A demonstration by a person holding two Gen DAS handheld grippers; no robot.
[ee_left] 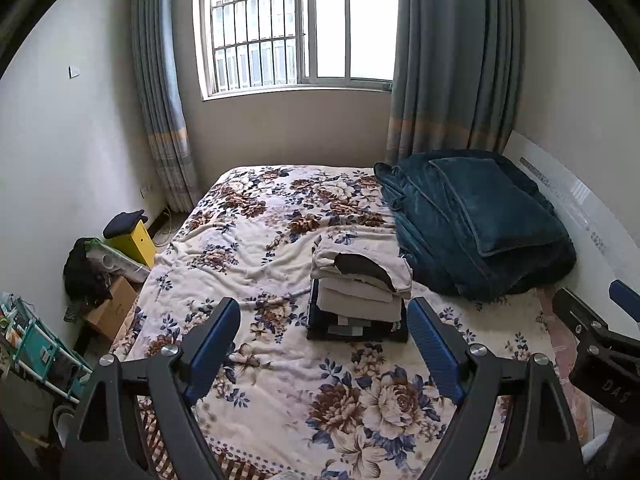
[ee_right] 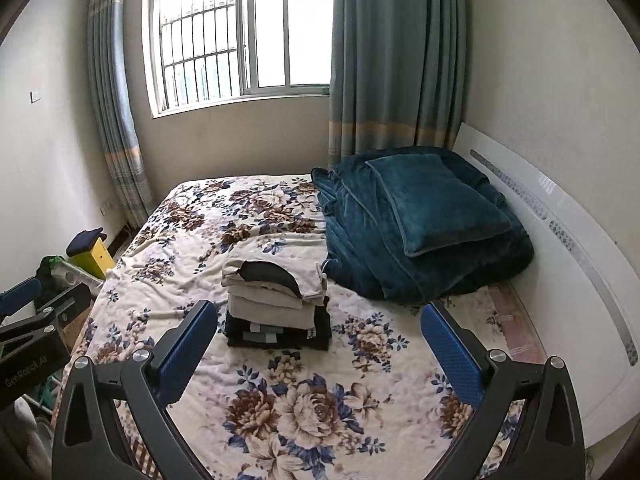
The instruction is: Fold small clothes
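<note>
- Now the stack of folded beige and dark small clothes sits on the floral-quilted bed, just beside the teal plush blanket heap.
- Left claw and right claw both gape empty, short of the stack.
- Risk: the lopsided top garment could slide off if nudged.

Stack of folded clothes is sitting mid-bed: dark garments lying at the bottom, beige ones above, top piece showing a black panel, edges roughly squared.

Home bedroom: bed with floral cover, curtains, barred window
</note>
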